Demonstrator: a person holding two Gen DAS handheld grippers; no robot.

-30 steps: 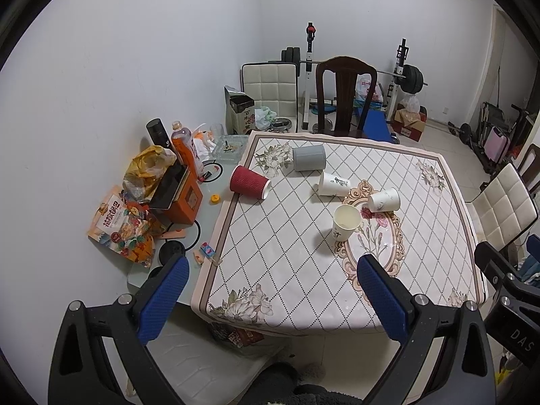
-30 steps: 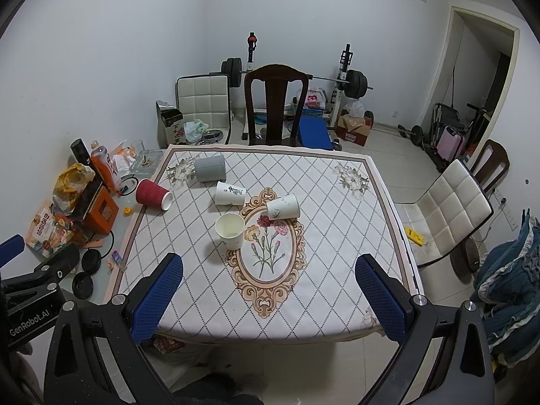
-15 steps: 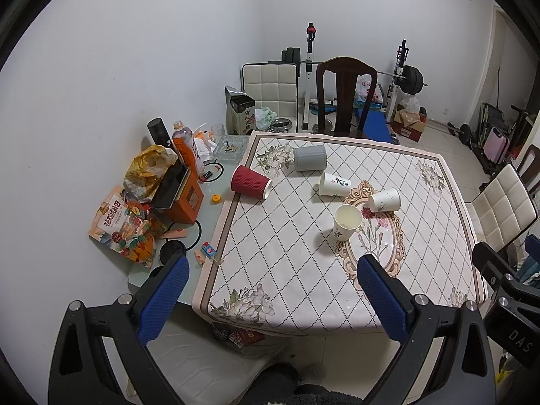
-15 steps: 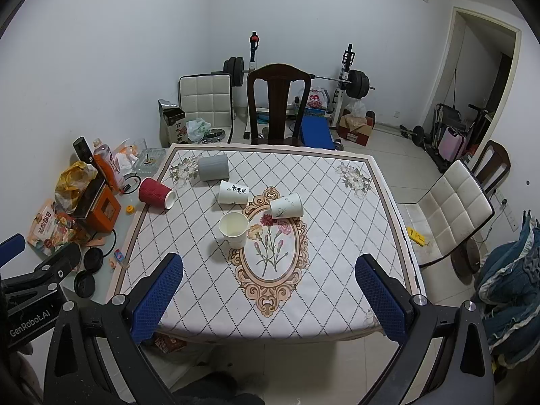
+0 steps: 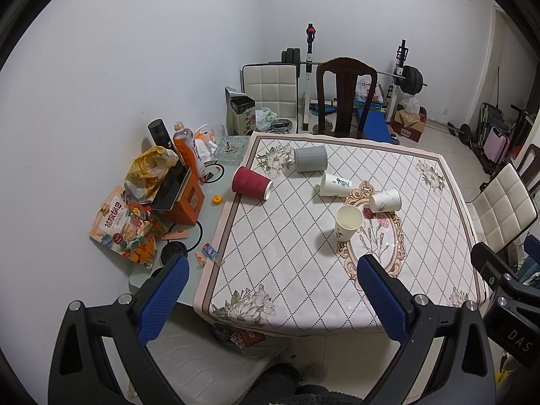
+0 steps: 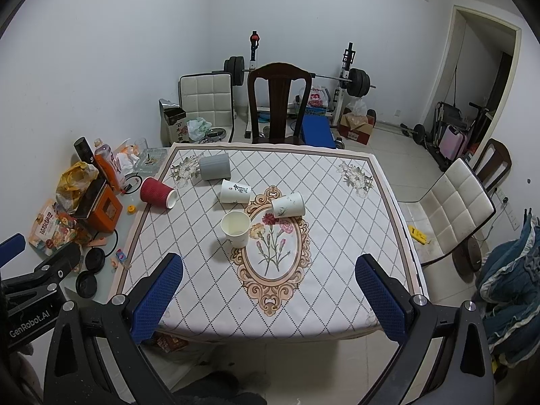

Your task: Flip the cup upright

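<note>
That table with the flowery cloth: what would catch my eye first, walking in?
Probably the cups strewn over the table: a red cup, a grey cup and two white ones lie tipped on their sides, while one cream cup stands upright near the middle. Next, the pile of snack bags and bottles along the left edge, and the blue-padded fingers wide open in the foreground.

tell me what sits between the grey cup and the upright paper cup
A white printed cup on its side lies between the grey cup and the upright paper cup, clearest in the right wrist view.
</note>
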